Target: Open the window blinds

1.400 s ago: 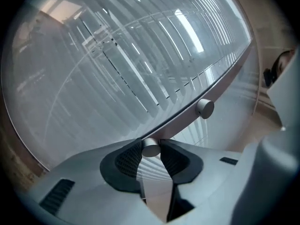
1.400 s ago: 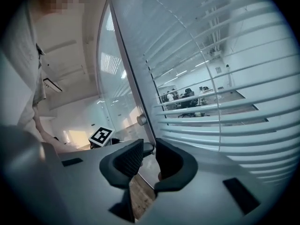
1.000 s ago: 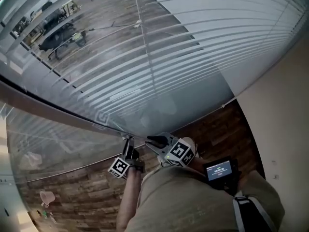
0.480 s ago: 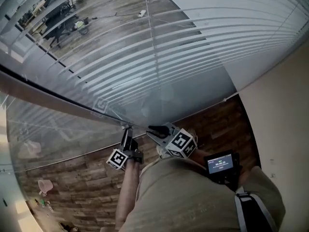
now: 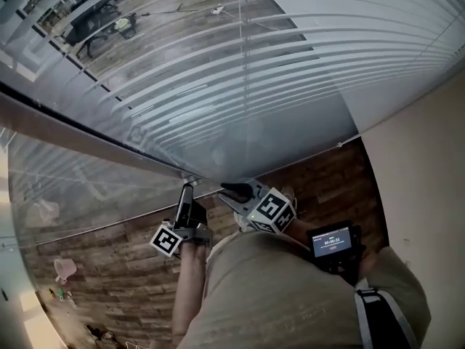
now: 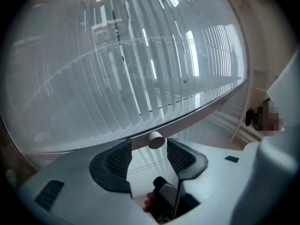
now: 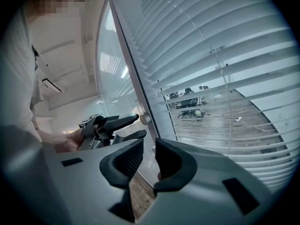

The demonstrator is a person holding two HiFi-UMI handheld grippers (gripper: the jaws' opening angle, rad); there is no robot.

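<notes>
White slatted blinds (image 5: 290,64) hang behind glass, beside a grey window frame bar (image 5: 87,126). A small round knob (image 6: 156,139) sticks out of that bar. My left gripper (image 6: 149,146) has just been opening its jaws; they stand wide on either side of the knob with a gap at each pad, and it points level. In the head view the left gripper (image 5: 187,189) reaches the frame's lower end. The right gripper view shows the left gripper (image 7: 139,125) at the knob (image 7: 144,118). My right gripper (image 7: 144,149) is open and empty, just right of the left one (image 5: 231,190).
A beige wall (image 5: 421,158) closes the right side and wooden floor (image 5: 327,187) lies below. A thin blind cord (image 7: 225,102) hangs among the slats. A small device with a lit screen (image 5: 333,240) sits by the person's right arm. Office furniture (image 5: 94,20) shows beyond the glass.
The left gripper has risen along the frame bar and its jaws now stand wider apart. The right gripper has stayed almost in place. The head view has tilted slightly.
</notes>
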